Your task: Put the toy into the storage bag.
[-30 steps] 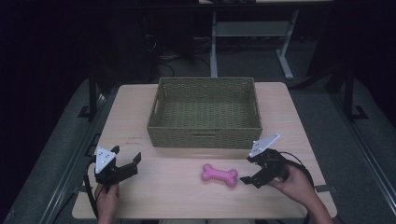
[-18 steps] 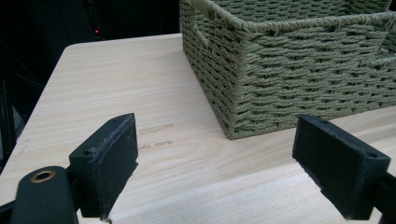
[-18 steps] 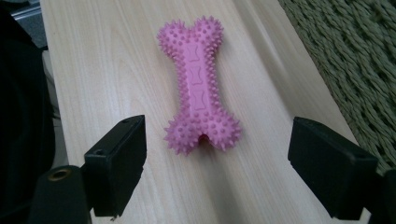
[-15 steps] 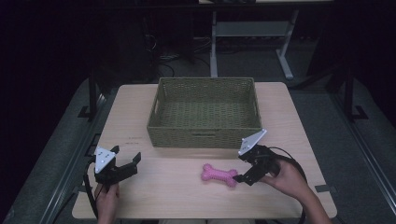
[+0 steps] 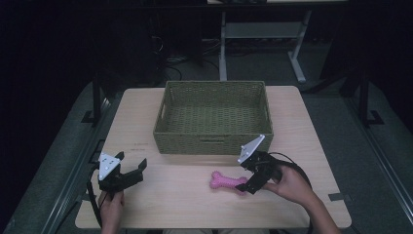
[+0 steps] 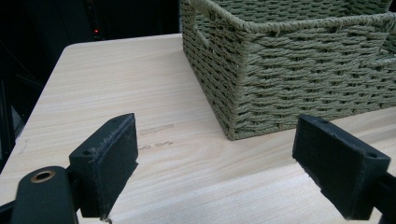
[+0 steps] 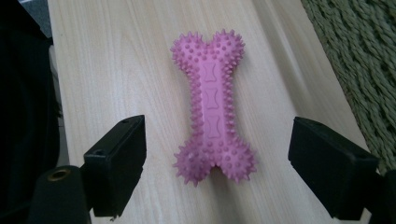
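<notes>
One pink spiky rubber bone (image 7: pixel 213 107), light, squashy; take it at the narrow middle. Your right gripper (image 7: pixel 217 172) fingers gape wide around it, left gripper (image 6: pixel 217 168) wide, empty.

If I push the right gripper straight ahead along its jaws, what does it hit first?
Most likely the pink bone toy. The right gripper has its jaws open on either side of the toy's near end, so the toy would slide in between them. The basket lies off to one side.
</notes>
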Demonstrator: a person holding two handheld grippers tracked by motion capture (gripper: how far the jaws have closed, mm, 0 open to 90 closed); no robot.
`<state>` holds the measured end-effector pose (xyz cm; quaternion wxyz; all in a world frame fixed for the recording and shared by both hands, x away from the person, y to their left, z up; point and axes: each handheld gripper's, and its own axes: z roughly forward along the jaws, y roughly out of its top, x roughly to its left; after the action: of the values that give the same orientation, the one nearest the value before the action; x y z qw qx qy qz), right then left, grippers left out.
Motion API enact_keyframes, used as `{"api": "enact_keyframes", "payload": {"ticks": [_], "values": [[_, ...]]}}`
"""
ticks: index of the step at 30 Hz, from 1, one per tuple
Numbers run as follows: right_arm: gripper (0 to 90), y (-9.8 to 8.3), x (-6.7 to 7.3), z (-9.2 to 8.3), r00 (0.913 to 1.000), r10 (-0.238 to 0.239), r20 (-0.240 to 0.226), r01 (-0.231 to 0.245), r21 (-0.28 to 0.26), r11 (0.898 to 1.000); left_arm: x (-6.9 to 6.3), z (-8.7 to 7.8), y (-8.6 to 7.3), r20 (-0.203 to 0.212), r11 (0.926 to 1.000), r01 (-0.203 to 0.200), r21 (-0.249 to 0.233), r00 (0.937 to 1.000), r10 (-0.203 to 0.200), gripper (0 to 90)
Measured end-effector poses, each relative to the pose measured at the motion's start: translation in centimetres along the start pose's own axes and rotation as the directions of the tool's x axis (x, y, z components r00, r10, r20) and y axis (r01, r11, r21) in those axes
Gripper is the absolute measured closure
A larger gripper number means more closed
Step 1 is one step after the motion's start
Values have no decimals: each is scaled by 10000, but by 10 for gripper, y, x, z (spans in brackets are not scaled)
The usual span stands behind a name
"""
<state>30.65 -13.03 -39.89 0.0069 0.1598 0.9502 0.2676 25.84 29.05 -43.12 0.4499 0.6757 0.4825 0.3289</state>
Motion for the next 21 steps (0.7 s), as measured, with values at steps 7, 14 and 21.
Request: {"api": "enact_keyframes", "payload": {"ticks": [7, 14, 21], "values": [[200, 9, 0, 14, 9996, -184, -233, 191, 329, 9993, -1, 1, 0, 17, 10000, 6, -32, 10000, -6, 137], [217, 16, 0, 27, 9990, -240, -372, 264, 662, 9975, -2, 1, 1, 77, 10000, -60, -26, 10000, 61, 137], [251, 19, 0, 38, 9985, -317, -450, 361, 1016, 9942, -2, 0, 1, 59, 10000, -30, -35, 10000, 30, 137]]}}
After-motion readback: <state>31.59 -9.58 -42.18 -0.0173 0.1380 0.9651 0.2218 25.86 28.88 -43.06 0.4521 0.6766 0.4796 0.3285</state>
